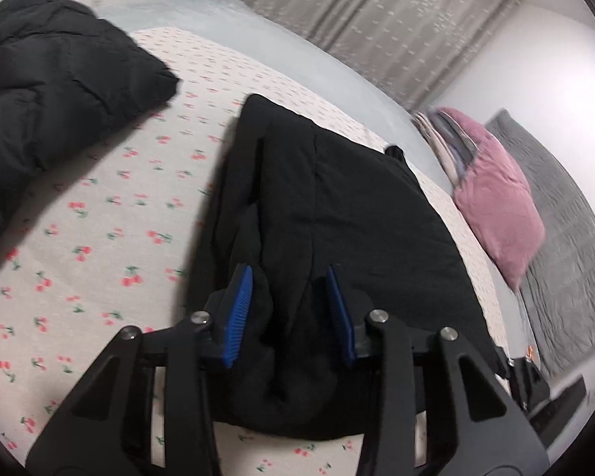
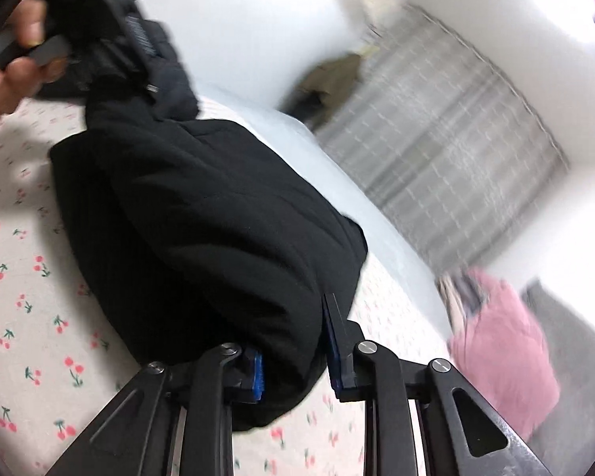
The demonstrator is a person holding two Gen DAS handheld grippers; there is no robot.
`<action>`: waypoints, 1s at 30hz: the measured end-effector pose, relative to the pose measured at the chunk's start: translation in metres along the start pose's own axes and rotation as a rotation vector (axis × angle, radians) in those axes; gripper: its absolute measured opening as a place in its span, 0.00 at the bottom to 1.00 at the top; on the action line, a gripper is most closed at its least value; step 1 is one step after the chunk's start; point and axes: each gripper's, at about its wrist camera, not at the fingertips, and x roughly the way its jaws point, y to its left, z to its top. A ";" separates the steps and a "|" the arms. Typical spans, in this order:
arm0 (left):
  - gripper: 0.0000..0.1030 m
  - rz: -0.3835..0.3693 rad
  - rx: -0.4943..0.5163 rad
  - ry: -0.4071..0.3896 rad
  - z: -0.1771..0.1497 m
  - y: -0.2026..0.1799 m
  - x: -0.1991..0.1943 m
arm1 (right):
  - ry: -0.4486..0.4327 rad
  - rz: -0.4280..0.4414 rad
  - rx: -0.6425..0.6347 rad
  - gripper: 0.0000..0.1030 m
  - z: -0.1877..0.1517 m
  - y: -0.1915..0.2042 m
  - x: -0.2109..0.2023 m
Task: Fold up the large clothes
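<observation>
In the left wrist view the left gripper (image 1: 289,309) fills the near edge, its blue-padded jaws set apart with a thick bunch of the black jacket (image 1: 329,206) bulging up between them; the pads (image 1: 240,313) press against the cloth on either side, so the jaws are pinching the garment's near hem. The jacket lies folded in a rough bundle on the cherry-print bedsheet (image 1: 99,238), its far corner pointing away from the camera. Further off to the left a second dark padded coat (image 1: 47,87) lies in a heap on the same sheet, apart from the jacket. Beyond the sheet runs a pale blue blanket (image 1: 258,39), and to the right a pink cushion (image 1: 496,198) leans against a grey quilted cover (image 1: 567,238). Grey patterned curtains (image 1: 396,27) hang at the back.

In the right wrist view, which is blurred by motion, the right gripper (image 2: 293,357) has its jaws spread around the near end of the black jacket (image 2: 202,230), with the blue pads (image 2: 256,375) touching the fabric on both sides, clamping it. The jacket is lifted slightly at this end, and its far end reaches up to the left gripper (image 2: 111,39), which a bare hand (image 2: 16,67) holds at the top left corner. The cherry-print bedsheet (image 2: 23,297) lies beneath, the pink cushion (image 2: 503,349) sits to the right, and the curtains (image 2: 436,158) stand behind
</observation>
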 end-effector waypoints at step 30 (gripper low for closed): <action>0.80 0.141 0.030 0.029 0.004 0.011 0.001 | 0.115 0.047 0.182 0.23 0.011 0.024 0.009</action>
